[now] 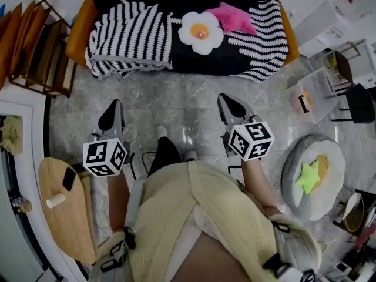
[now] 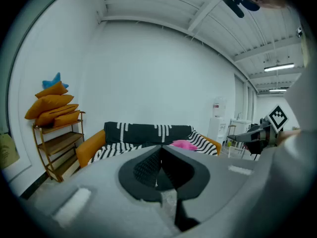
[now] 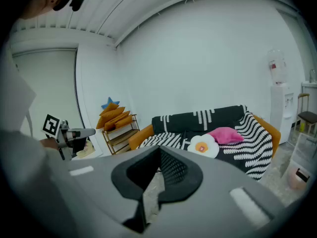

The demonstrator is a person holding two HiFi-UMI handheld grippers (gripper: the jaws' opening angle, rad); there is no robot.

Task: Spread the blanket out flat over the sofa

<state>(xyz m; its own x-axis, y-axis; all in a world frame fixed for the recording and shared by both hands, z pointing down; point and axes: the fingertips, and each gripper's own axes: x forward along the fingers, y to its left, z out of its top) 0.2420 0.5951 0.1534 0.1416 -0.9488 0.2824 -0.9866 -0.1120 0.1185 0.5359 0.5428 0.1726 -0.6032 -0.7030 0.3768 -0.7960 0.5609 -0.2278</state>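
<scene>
I hold left gripper (image 1: 111, 115) and right gripper (image 1: 234, 107) low over floor, jaws of both together, nothing between. Reason, I judge: blanket (image 1: 132, 37) is not in reach. Blanket lies well ahead of both grippers, draped on sofa (image 1: 78, 40). Black with white stripes; part ahead of left gripper looks folded double, not flat. Flower cushion (image 1: 201, 32) and pink cushion (image 1: 234, 17) on it, ahead of right gripper.

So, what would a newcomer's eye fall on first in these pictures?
Most likely the black-and-white striped blanket covering the orange sofa at the top of the head view, with a white egg-like cushion and a pink star cushion lying on it. Next, the left tool and right tool, both shut and empty, held over the floor before the sofa.
</scene>
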